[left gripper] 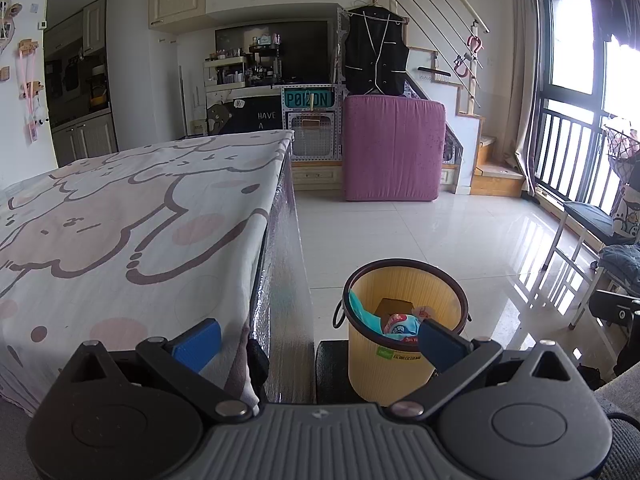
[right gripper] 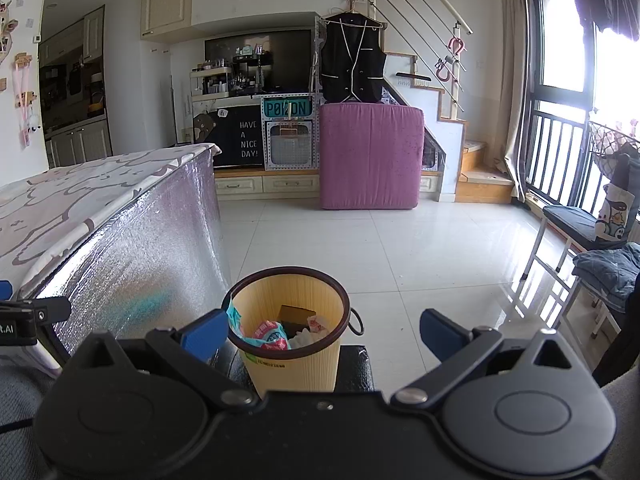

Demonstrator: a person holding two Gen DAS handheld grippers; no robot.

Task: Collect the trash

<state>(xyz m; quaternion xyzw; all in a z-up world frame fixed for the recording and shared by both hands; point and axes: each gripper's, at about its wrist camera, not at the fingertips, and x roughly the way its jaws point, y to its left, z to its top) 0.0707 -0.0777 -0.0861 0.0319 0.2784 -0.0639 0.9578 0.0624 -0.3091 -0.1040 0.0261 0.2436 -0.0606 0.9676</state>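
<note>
A yellow ribbed bin (left gripper: pixel 404 296) with a dark rim stands on a black stool beside the table. It holds several pieces of trash (left gripper: pixel 396 322): a teal wrapper, a red-and-white packet, a brown box. My left gripper (left gripper: pixel 318 342) is open and empty, its right finger in front of the bin's near rim. In the right wrist view the same bin (right gripper: pixel 286 300) sits just ahead with the trash (right gripper: pixel 276 334) inside, and my right gripper (right gripper: pixel 322 336) is open and empty, held wide around the bin's near side.
A table (left gripper: pixel 120 220) with a pink cartoon cloth and a silver foil side (right gripper: pixel 132 248) lies left of the bin. White floor tiles (right gripper: pixel 400 248) stretch ahead to a purple mattress (right gripper: pixel 370 156). Chairs (right gripper: pixel 576 240) with clothes stand at the right by the window.
</note>
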